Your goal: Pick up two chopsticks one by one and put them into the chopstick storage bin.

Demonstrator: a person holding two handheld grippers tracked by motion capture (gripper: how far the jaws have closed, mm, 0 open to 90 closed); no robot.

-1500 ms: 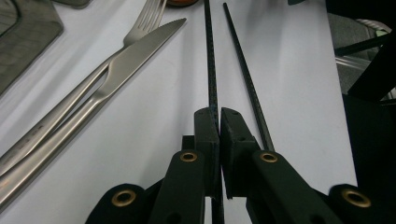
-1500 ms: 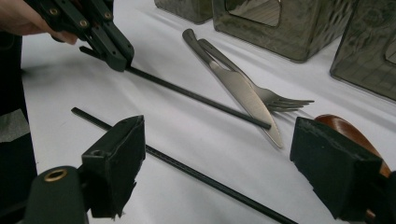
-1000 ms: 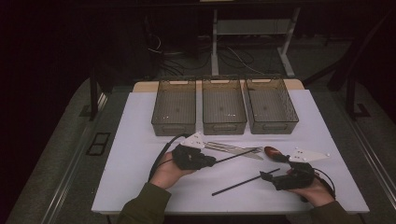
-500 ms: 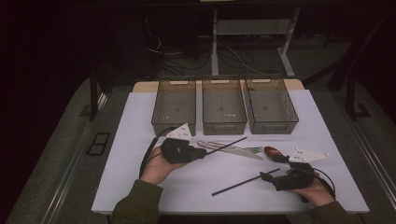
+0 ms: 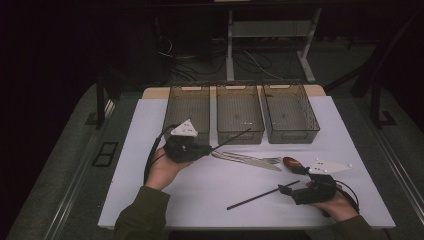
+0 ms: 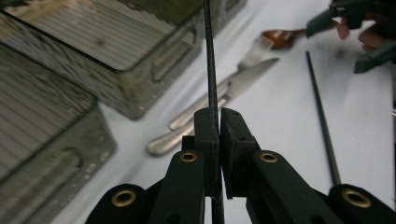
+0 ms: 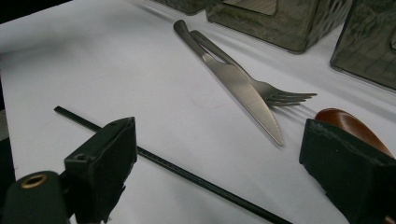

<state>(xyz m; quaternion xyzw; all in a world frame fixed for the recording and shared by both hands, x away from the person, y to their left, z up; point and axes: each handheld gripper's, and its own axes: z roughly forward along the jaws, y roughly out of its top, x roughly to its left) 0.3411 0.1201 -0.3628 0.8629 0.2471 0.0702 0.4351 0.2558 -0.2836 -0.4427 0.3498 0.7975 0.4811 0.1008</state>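
My left gripper [image 5: 204, 149] [image 6: 219, 116] is shut on a thin black chopstick [image 5: 231, 138] [image 6: 210, 65], held off the mat in front of the left bin [image 5: 188, 107]. The stick's far end reaches the front rim of the middle bin [image 5: 239, 111]. A second black chopstick [image 5: 260, 195] [image 7: 187, 175] [image 6: 320, 116] lies flat on the white mat. My right gripper [image 5: 292, 184] [image 7: 219, 135] stands open over its right end, its pads [image 7: 109, 151] apart and holding nothing.
A knife [image 5: 247, 159] [image 7: 243, 91] [image 6: 245, 79] and a fork [image 5: 272, 161] [image 7: 280, 98] lie side by side mid-mat. A brown spoon [image 5: 291, 162] [image 7: 348, 122] [image 6: 282, 37] lies by my right jaw. A third bin [image 5: 290, 111] stands at the right. The white mat [image 5: 150, 150] covers the table.
My left hand has lifted the chopstick and carried it up and leftward toward the bins. The right hand and the other chopstick have stayed put.
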